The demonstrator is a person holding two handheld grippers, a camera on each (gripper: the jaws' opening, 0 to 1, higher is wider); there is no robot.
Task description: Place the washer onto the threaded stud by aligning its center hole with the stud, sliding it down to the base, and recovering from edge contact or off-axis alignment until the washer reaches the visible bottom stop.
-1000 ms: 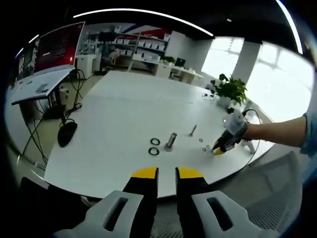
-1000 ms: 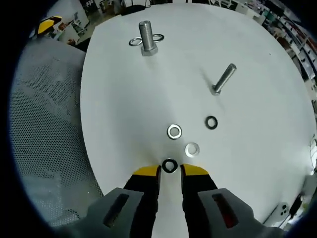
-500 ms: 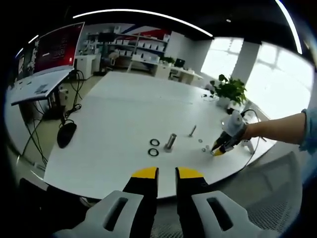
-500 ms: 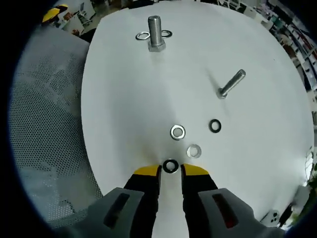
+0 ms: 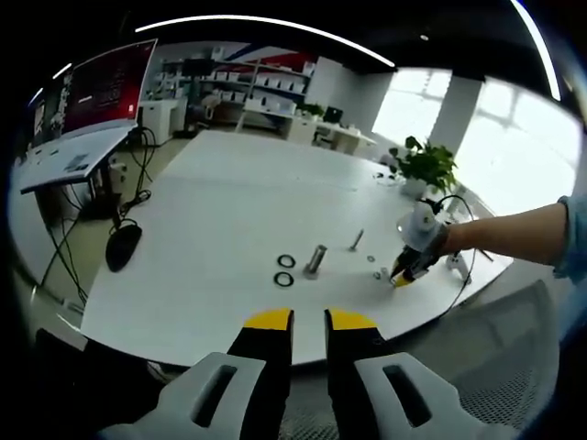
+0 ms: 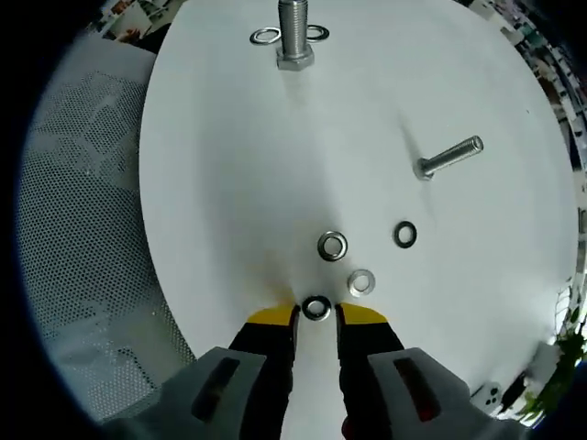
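Observation:
In the right gripper view, my right gripper [image 6: 316, 317] is down on the white table [image 6: 220, 174], its yellow tips pinched on a small dark washer [image 6: 316, 308] that lies flat. The threaded stud [image 6: 293, 32] stands upright far ahead, with a washer [image 6: 265, 37] lying on each side of its base. In the left gripper view, my left gripper [image 5: 309, 319] hovers off the table's near edge with a narrow empty gap. The stud [image 5: 316, 259] is ahead of it, and the right gripper [image 5: 401, 279] is on the table at the right.
Three loose washers [image 6: 332, 246] [image 6: 361, 282] [image 6: 404, 235] lie just ahead of the right tips, and a bolt [image 6: 448, 157] lies on its side. Two black rings [image 5: 286, 271] sit left of the stud. A mesh chair [image 6: 83, 238], a plant [image 5: 426, 165] and a monitor [image 5: 110, 87] border the table.
The right gripper view has tilted, so the stud sits nearer its top; the tips stay on the same washer. In the left gripper view the hand has shifted slightly left.

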